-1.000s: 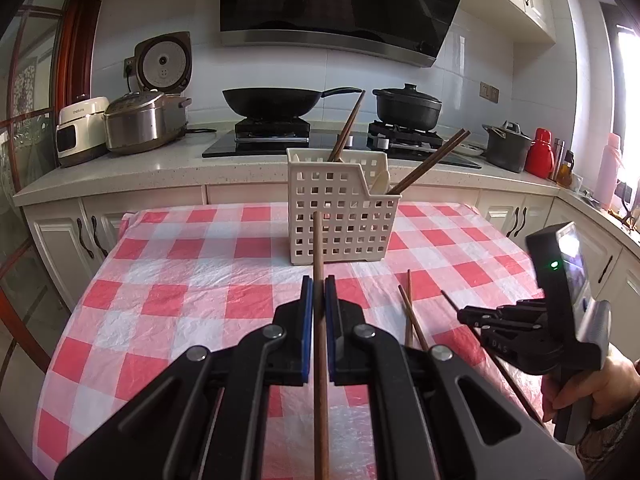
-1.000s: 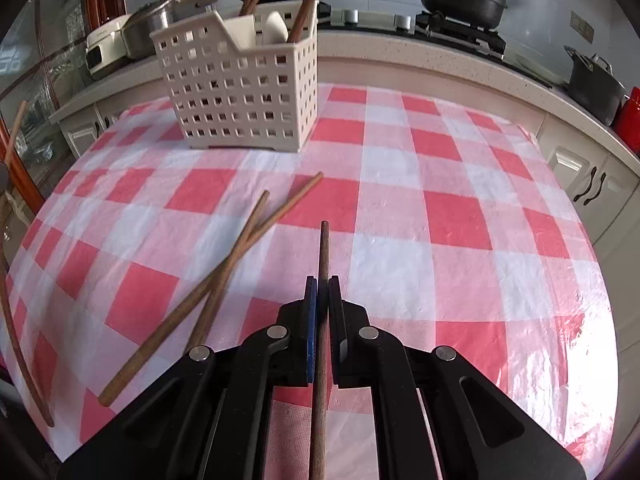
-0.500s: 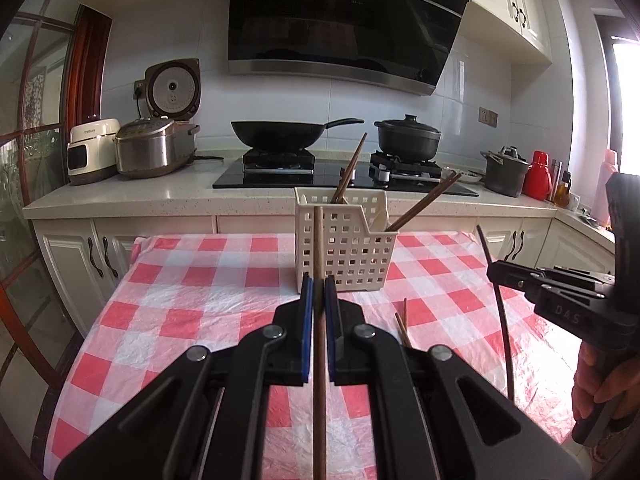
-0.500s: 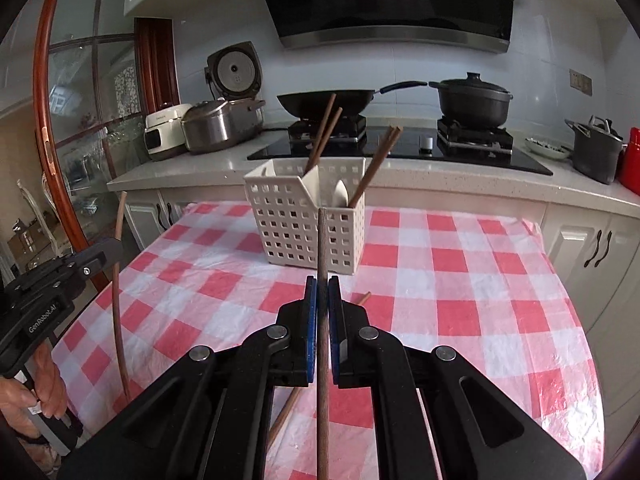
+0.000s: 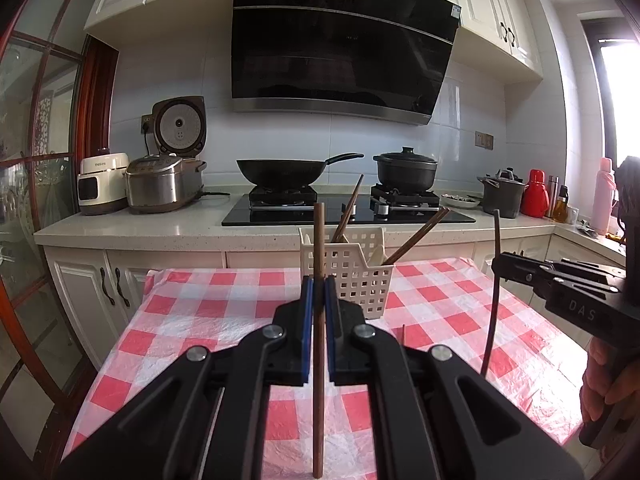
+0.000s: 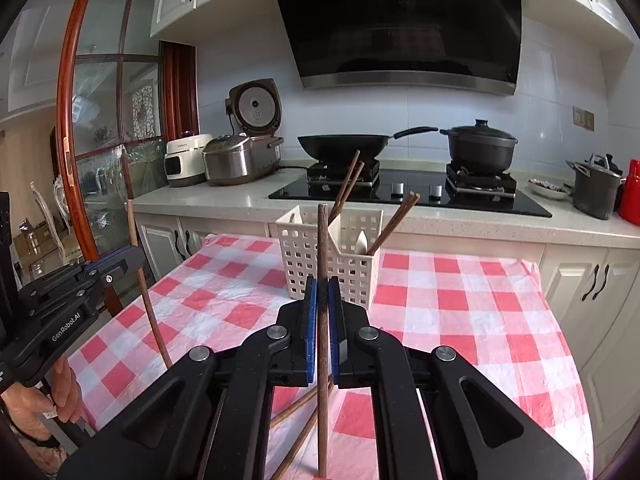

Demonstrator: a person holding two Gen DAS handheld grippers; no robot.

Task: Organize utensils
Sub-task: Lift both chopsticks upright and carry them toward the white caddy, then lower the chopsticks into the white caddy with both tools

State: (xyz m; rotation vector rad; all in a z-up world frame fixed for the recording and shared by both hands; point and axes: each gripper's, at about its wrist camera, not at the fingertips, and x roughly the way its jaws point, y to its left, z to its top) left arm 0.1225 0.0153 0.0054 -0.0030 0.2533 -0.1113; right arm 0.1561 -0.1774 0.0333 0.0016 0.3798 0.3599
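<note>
Left gripper [image 5: 316, 300] clamped on upright chopstick [image 5: 319, 320]. White basket [image 5: 352, 276] ahead on checkered table [image 5: 200, 320], chopsticks inside. Two loose chopsticks [image 6: 300, 420] on cloth. Right gripper [image 6: 322, 304] clamps second chopstick [image 6: 322, 320], raised off table since earlier.

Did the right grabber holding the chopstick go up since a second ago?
Yes. The right gripper and its chopstick rose: before it hung just above the tablecloth, now it points level toward the white basket.

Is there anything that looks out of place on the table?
Yes. Two chopsticks lie loose and crossed on the checked cloth, outside the white basket where the other chopsticks stand.
</note>
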